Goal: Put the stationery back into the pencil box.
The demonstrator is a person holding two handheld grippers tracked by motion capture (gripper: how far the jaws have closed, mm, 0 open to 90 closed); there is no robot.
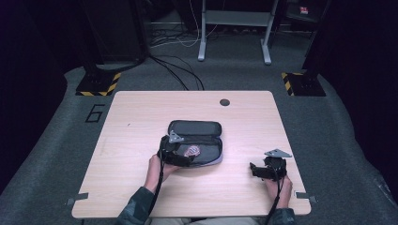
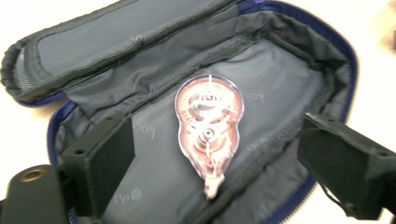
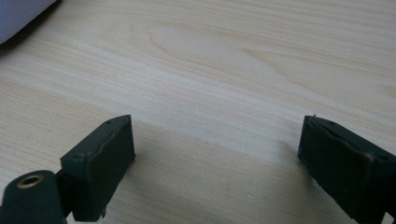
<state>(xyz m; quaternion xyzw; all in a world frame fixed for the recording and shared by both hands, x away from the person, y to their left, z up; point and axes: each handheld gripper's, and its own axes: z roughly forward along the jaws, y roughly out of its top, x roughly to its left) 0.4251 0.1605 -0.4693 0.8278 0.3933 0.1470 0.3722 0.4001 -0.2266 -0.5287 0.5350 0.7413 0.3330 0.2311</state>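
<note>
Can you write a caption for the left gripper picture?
Open hand-held gripper over a correction tape dispenser inside an unzipped pencil case.

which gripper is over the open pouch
The left gripper: its open jaws frame the correction tape dispenser inside the pouch. The right gripper hovers over bare table.

Pouch (image 2: 289,79) grey inside, blue zip edge; tape dispenser (image 2: 208,128) clear, reddish-brown; table (image 1: 141,112) pale woodgrain; grippers black.
</note>
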